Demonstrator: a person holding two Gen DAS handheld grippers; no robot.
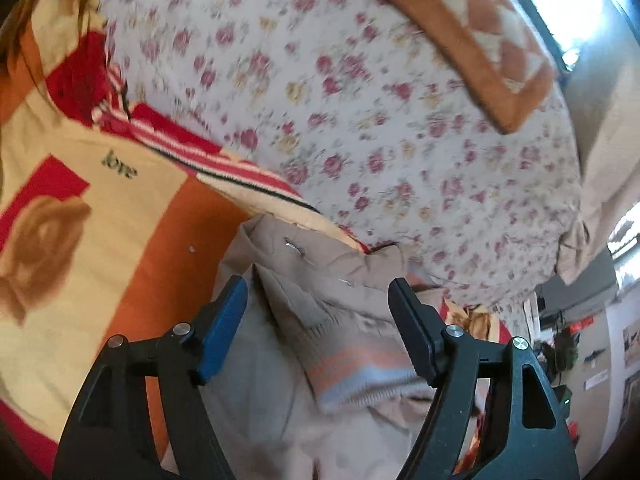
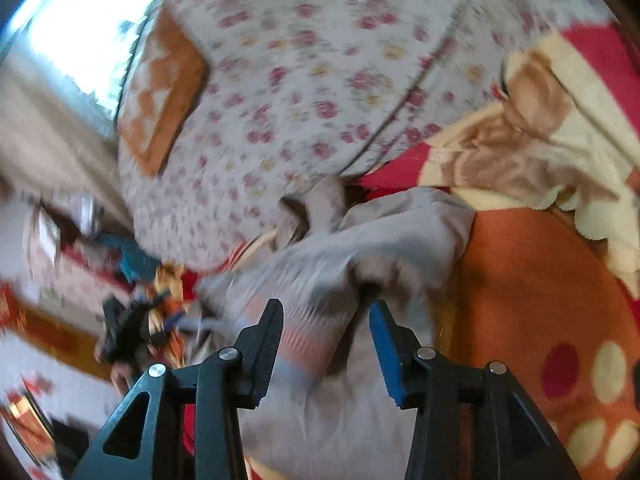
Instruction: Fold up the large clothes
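Currently the grey-beige garment (image 1: 280,344) is seen lying rumpled on the bed, on an orange, red and cream blanket (image 1: 132,216), with its striped ribbed cuff (image 1: 360,372) turned up near both cameras. The left gripper (image 1: 318,332) is held with its jaws apart above the cloth, nothing pressed between the pads; the right gripper (image 2: 326,344) is likewise parted, the striped cuff showing between its fingers but not pinched, as far as the blur allows.

A slack, uneven fold could result, it is judged, because the cloth is bunched and creased where it has been let down; a layer underneath could be caught together with the top one at the next grasp, or the blanket itself could be nipped. The motion blur suggests that fine edges may be misjudged.

From the left wrist view a garment seam with small metal fastenings and the word "love" (image 1: 119,165) on the blanket are made out; these are not shown from the right. From the right wrist view the other gripper, dark, with a hand beneath it, is shown at the near left, and the blanket's scalloped edge (image 2: 580,208) at the far right. A floral quilt (image 1: 360,100) and an orange patterned pillow (image 1: 472,40) appear in both.
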